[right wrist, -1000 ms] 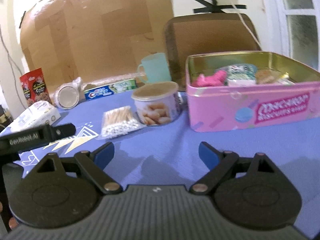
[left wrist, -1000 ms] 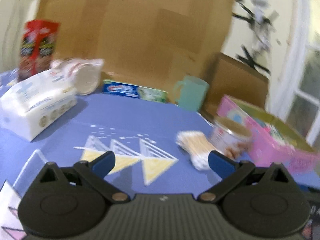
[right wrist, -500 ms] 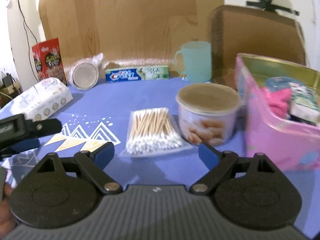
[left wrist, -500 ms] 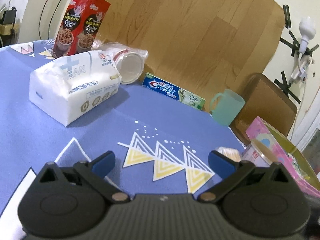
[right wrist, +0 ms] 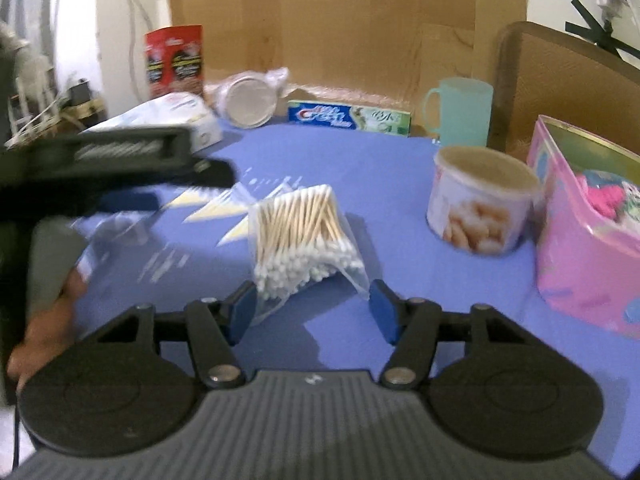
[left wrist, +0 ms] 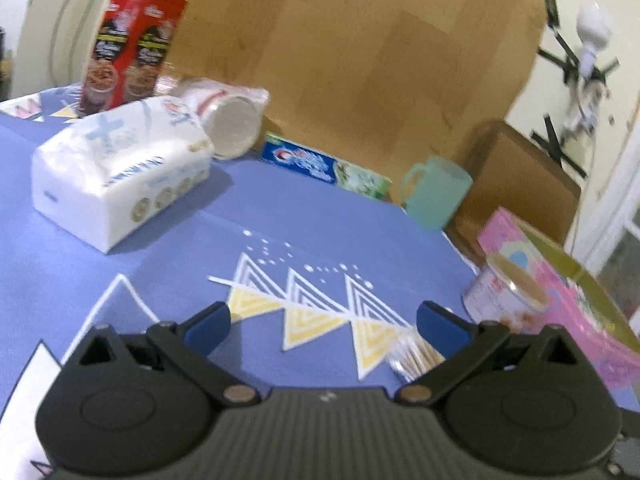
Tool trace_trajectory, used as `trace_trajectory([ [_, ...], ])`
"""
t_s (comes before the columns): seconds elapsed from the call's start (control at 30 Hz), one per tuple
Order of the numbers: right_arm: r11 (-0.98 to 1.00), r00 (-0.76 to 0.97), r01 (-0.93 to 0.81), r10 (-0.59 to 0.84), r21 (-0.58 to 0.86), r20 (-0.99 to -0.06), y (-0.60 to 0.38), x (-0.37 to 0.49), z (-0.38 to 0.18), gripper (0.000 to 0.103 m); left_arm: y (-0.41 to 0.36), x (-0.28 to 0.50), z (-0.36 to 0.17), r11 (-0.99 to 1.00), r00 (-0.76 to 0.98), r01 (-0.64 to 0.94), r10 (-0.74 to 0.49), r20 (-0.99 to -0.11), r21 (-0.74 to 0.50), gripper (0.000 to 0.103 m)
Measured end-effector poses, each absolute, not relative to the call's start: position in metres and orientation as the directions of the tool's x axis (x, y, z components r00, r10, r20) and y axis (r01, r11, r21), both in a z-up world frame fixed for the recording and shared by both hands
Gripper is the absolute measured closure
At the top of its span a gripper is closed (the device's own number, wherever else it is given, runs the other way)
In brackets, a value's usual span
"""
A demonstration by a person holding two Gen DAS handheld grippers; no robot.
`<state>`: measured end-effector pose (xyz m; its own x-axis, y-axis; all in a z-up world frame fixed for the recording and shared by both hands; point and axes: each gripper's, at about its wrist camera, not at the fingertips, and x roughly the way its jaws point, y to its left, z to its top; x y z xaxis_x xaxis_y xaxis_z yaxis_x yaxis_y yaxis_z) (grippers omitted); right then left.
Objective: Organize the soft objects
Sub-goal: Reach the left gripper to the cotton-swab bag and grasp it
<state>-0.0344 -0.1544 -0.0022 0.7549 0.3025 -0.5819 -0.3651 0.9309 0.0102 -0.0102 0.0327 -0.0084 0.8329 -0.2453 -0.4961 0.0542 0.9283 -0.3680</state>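
The right gripper [right wrist: 312, 308] hangs low over the blue tablecloth [right wrist: 400, 184] with its jaws part-way in, having just been closing, and the near end of the bag of cotton swabs [right wrist: 300, 236] sits between the 2 blue pads; whether the pads already press the plastic I cannot tell (the frame is blurred there). The bag lies about mid-table, wooden sticks pointing toward the far edge, white tips toward the gripper. Just beside it, nearer the right edge, stands a round snack tub [right wrist: 480, 200], and past that, at the right edge, the pink tin [right wrist: 580, 248] holds something pink and soft.

The left gripper [left wrist: 322, 322] is spread wide with nothing between its jaws, held above the yellow triangle print; the cotton swabs peek out just beside its right finger. A hand [right wrist: 44, 320] grips its handle at the left of the right wrist view.

Along the far edge, against a cardboard sheet [left wrist: 360, 60], stand a red snack box [left wrist: 128, 60], a sleeve of paper cups [left wrist: 228, 120] lying on its side, a toothpaste box [left wrist: 324, 168] and a green mug [left wrist: 436, 188]. A white tissue pack [left wrist: 116, 176] lies toward the far left corner
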Motion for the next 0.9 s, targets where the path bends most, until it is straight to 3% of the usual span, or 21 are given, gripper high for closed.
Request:
trace_trajectory([
  [0.2, 0.964, 0.799, -0.266, 0.238, 0.030, -0.552, -0.192, -0.073, -0.002, 0.023, 0.001, -0.011, -0.008, 0.946, 0.782, 0.204, -0.312, -0.539, -0.252, 0.000],
  [0.37, 0.975, 0.813, -0.198, 0.220, 0.100, -0.540, -0.215, -0.084, -0.003, 0.023, -0.029, -0.026, -0.004, 0.923, 0.763, 0.352, -0.379, -0.524, -0.155, 0.001],
  [0.57, 0.975, 0.828, -0.218, 0.211, 0.049, -0.520, -0.207, -0.091, -0.003, 0.022, -0.056, -0.024, 0.006, 0.843, 0.659, 0.465, -0.533, -0.531, -0.269, 0.001],
  [0.7, 0.983, 0.844, -0.182, 0.173, 0.031, -0.507, -0.215, -0.097, -0.005, 0.014, -0.088, -0.025, 0.015, 0.824, 0.645, 0.533, -0.544, -0.537, -0.195, 0.001],
  [0.9, 0.990, 0.861, -0.132, 0.136, 0.044, -0.491, -0.236, -0.108, -0.004, 0.014, -0.118, -0.026, 0.004, 0.786, 0.573, 0.600, -0.554, -0.603, -0.152, 0.015],
])
